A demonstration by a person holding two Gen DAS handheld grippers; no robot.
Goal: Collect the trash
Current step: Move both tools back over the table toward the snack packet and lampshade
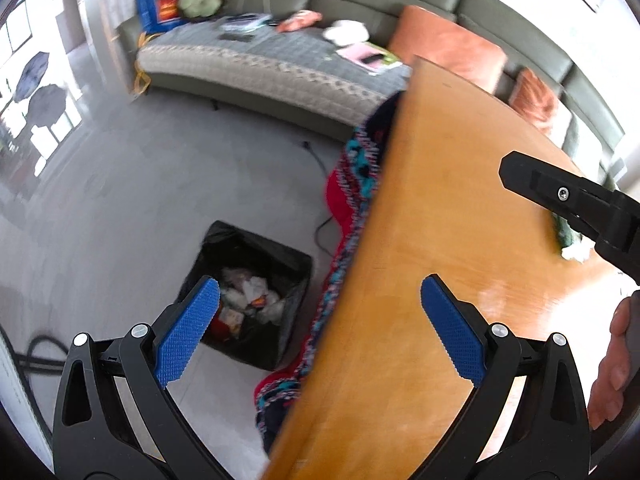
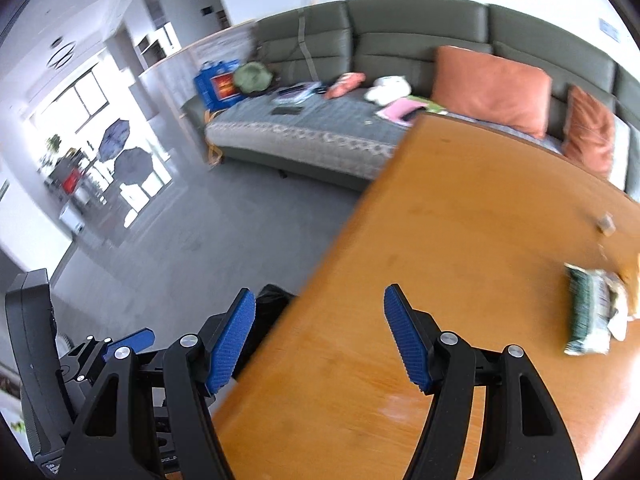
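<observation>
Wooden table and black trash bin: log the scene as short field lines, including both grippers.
surface: orange-brown wooden table, glossy top
trash left on table: green-and-white crumpled snack wrapper, near the right edge of the right wrist view
bin: black lined trash bin on the floor beside the table, holding crumpled wrappers
left gripper: open, blue fingers empty, straddling the table edge above the bin
right gripper: open, empty, over the table edge
background: grey-green sofa with orange cushions

Grey sofa (image 2: 400, 28) with orange cushions (image 2: 490, 88) — patterned blanket (image 1: 352, 208) beside wooden table (image 2: 440, 240)
</observation>
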